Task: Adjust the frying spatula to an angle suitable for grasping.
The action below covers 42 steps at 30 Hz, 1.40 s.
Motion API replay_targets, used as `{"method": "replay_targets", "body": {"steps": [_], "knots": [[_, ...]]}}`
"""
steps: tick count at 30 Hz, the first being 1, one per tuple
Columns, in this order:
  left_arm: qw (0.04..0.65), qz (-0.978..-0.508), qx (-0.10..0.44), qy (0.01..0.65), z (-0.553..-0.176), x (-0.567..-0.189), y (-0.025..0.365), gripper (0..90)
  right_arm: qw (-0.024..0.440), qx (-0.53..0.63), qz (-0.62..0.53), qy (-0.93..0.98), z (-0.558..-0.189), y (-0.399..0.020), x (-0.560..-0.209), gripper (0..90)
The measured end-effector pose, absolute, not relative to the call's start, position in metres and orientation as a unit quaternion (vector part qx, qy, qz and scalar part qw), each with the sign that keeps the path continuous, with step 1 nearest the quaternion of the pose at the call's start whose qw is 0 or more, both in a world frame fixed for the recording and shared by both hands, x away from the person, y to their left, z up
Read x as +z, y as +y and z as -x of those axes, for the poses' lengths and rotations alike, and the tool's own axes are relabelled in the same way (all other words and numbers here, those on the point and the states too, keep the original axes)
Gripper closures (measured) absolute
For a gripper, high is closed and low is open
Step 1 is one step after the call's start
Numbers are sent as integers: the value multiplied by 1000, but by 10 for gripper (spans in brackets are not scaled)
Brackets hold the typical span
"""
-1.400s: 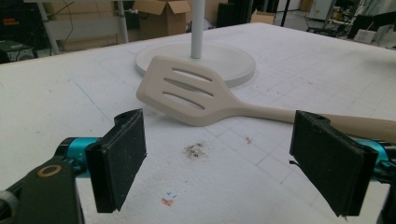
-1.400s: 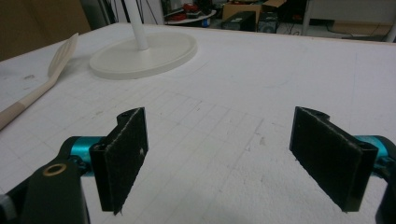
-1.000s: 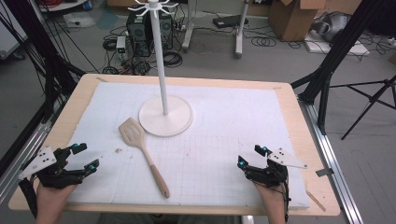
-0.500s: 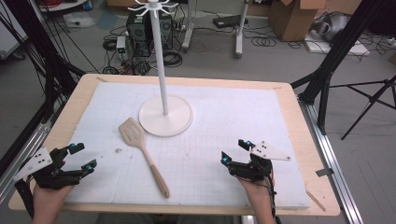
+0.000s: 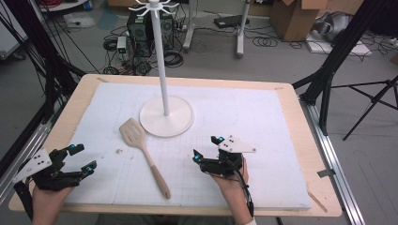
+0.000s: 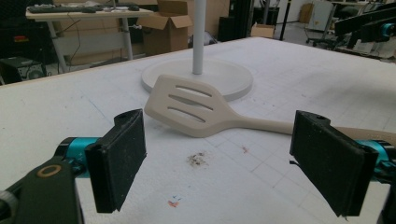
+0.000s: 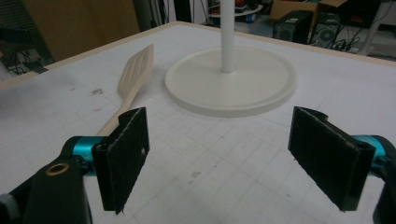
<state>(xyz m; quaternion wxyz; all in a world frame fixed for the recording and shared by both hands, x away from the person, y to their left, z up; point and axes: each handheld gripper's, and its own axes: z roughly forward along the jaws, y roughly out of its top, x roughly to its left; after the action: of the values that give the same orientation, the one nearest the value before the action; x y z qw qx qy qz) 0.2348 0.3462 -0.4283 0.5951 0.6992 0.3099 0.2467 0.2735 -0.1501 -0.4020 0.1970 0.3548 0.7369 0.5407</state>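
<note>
Spatula (image 5: 142, 155) flat on mat, blade just beside stand (image 5: 166, 116) base, untouched. Right gripper (image 5: 207, 148) jaws wide, empty, near handle. Left gripper (image 5: 81, 158) wide too, further off. Grab and hanging all left, I'd say.

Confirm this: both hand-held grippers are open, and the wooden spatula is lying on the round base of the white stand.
Not quite. Both the left hand-held gripper and the right hand-held gripper are open, but the wooden spatula lies on the white mat beside the stand's round base, not on it. The high view shows this.
</note>
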Motion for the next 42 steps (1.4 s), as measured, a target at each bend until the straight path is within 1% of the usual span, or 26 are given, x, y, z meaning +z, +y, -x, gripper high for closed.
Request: {"method": "replay_targets", "body": {"steps": [7,9,17,21,23,27,28,29,33,34,39,42], "knots": [[594,-702,243,308,-236,-429,343,188,179,528,-334,760,-276,-113,-406,197],[594,-703,243,308,-235,-429,343,188,176,521,-326,769,-277,-104,-406,218],[594,-703,241,307,-236,-430,342,188,149,496,-289,805,-280,-63,-412,224],[594,-704,240,307,-236,-430,342,188,131,482,-281,819,-282,-45,-417,240],[594,-704,239,307,-236,-430,341,188,130,474,-278,825,-283,-35,-420,251],[593,-705,237,307,-236,-431,340,188,128,455,-273,838,-284,-18,-425,302],[593,-705,237,307,-236,-431,340,188,128,455,-273,838,-284,-18,-425,302],[593,-706,237,306,-236,-431,340,188,125,440,-274,846,-286,-9,-427,341],[592,-707,237,306,-236,-431,339,188,121,420,-279,855,-289,0,-430,374],[592,-707,236,307,-236,-432,339,188,124,407,-279,861,-292,5,-432,402],[590,-709,235,307,-237,-432,339,188,122,376,-286,873,-297,17,-436,440],[591,-708,235,307,-237,-433,338,188,121,354,-286,882,-299,23,-439,485]]}}
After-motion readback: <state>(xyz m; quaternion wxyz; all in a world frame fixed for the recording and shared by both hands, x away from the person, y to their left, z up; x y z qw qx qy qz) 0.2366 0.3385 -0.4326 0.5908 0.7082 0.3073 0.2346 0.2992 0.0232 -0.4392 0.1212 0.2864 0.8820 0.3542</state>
